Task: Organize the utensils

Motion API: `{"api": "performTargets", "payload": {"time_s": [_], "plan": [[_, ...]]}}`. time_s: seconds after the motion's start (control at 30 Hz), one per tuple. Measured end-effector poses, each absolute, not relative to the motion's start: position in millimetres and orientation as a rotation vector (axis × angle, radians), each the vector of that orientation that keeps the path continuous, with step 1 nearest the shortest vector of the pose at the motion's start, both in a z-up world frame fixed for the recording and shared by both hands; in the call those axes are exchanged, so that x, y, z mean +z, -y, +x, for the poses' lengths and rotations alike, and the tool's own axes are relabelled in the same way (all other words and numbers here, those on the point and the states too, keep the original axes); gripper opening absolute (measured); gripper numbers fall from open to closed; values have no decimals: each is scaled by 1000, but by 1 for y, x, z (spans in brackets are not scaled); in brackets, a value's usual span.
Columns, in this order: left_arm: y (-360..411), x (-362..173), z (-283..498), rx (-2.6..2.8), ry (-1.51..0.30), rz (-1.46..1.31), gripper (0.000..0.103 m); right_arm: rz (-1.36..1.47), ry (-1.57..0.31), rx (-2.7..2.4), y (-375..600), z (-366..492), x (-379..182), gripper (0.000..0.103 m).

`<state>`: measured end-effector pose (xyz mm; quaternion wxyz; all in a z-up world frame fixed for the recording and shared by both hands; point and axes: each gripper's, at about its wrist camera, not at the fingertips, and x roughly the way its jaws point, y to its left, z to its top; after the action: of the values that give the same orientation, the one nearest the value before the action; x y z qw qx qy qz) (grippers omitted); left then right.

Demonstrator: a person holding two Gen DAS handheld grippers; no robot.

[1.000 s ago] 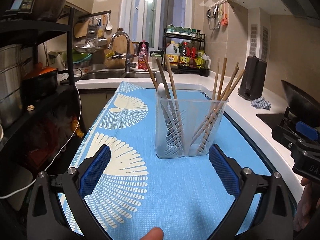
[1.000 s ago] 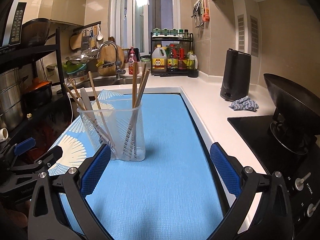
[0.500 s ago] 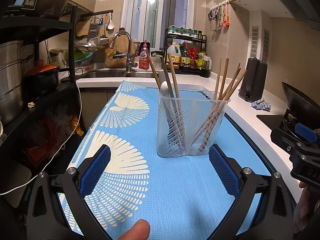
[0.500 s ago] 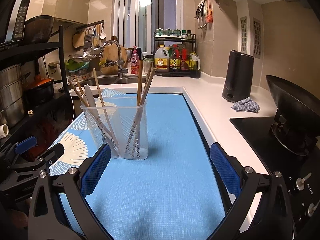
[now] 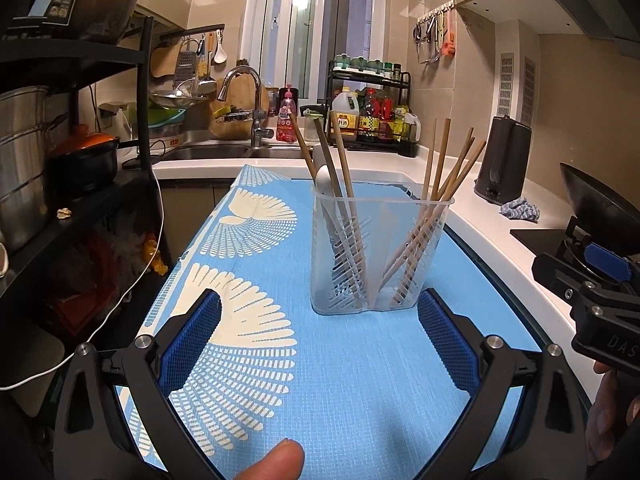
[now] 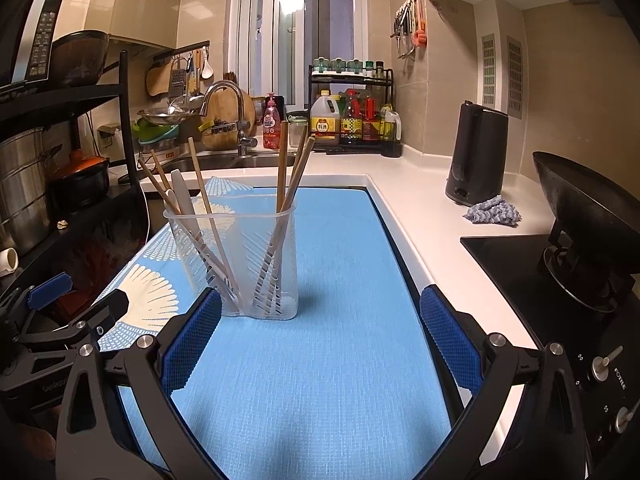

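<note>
Blue mat covers the tabletop where a clear holder of chopsticks stands before both grippers, left gripper and right gripper, jaws released.

"fotile" reads on the stove panel, "das" on the right gripper body.

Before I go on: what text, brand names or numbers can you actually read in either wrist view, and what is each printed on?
"FOTILE" on the stove control panel, beside its knobs.
"DAS", cut off at the frame edge, on the right gripper's body.
"GenRobo", partly hidden, on the left gripper's body.
Oil jug label: Chinese characters, too small to read.
Pink dish soap bottle label: blurred.
Microwave button panel: too small to read.
</note>
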<state>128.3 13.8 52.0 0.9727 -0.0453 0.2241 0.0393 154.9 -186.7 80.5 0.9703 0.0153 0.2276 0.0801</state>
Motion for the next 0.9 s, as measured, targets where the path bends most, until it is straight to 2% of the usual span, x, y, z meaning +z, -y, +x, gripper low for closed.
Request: {"api": "performTargets", "payload": {"time_s": [0.9], "plan": [[-13, 53, 127, 80, -444, -71, 96, 26, -461, 160, 186, 156, 80, 98]]}}
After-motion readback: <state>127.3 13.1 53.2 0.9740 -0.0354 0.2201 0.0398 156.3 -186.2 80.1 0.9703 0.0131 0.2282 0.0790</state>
